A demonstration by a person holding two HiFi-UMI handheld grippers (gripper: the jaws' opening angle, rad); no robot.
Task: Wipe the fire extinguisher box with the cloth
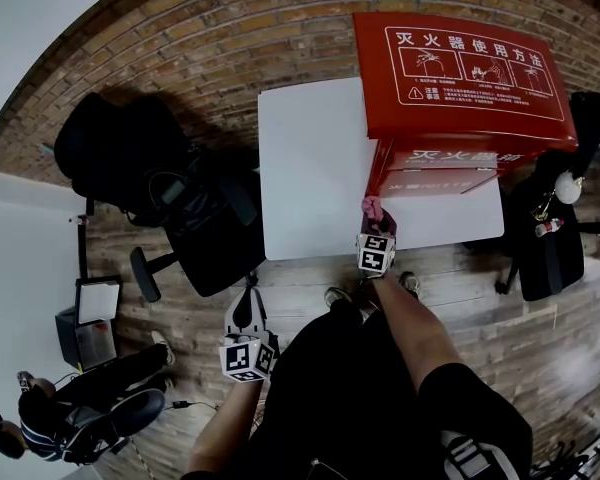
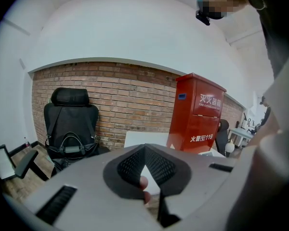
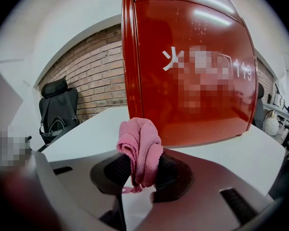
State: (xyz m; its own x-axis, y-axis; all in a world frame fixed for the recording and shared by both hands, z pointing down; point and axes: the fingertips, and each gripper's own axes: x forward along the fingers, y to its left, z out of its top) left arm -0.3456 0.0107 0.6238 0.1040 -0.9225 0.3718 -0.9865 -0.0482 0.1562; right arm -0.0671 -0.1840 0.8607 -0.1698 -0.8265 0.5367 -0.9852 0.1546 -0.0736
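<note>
**Cloth Handling and Box Orientation**

The right gripper (image 3: pixel 140 168) has its jaws clamped on the pink cloth (image 3: pixel 139 148), pinching it at mid-fold. The bunched end stands up above the pads.

The cloth looks soft, light and limp. It will likely sag and slip unless it is gripped across the thick fold, as it is here.

In the head view, the cloth sits at 7 o'clock of the fire extinguisher box (image 1: pixel 460 78), near its lower front corner.

The box looks rigid, smooth and glossy. It stands upright on the white table (image 1: pixel 310 168) with its long axis vertical and its lettered front facing 6 o'clock.

The left gripper (image 2: pixel 145 165) is at 7 o'clock of the table, with its jaws pressed together and empty.
</note>
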